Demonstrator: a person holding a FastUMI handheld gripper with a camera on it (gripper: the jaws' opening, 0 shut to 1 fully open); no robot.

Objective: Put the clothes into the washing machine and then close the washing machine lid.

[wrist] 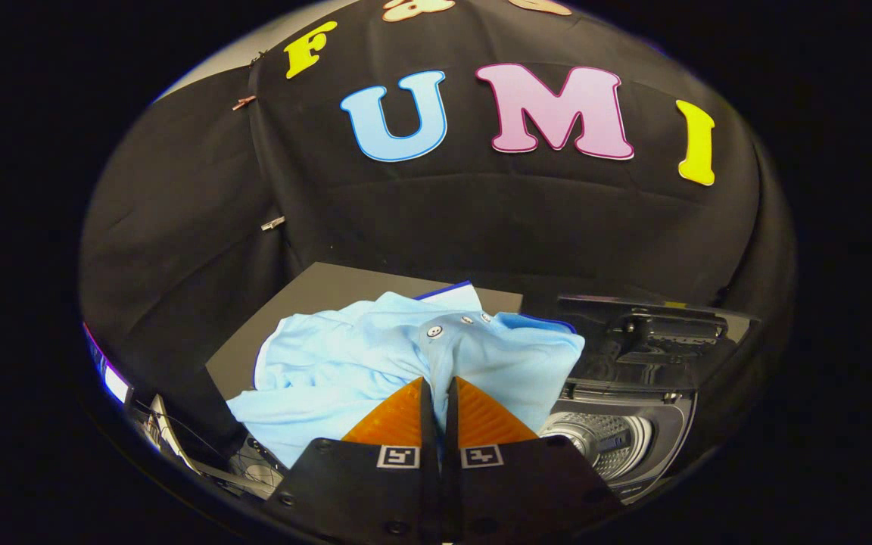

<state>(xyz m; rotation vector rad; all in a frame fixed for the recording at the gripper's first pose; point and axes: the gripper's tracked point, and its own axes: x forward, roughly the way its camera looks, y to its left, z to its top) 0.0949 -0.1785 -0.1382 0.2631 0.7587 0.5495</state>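
Nearest the lens, the claw [436, 390] is seen with its two fingers drawn almost together, a fold of a light blue button-front cotton shirt [345, 363] being pinched between the tips, so that the garment is gripped. Most of the shirt is spread ahead of and to the left of the fingers, bunched and lifted, with its placket and three small white buttons [434, 331] shown just beyond the fingertips. A dark blue trim [447, 290] is visible along the far edge of the fabric. Behind the shirt a flat dark grey worktop [330, 284] is seen against the black cloth wall. To the right of the fingers, and lower, a dark grey top-loading washing machine [655, 424] is placed, its glossy black lid [655, 337] raised and leaning back. Inside it the perforated steel drum [602, 439] is exposed, just beside the right finger. The right edge of the shirt hangs near the rim of the drum.
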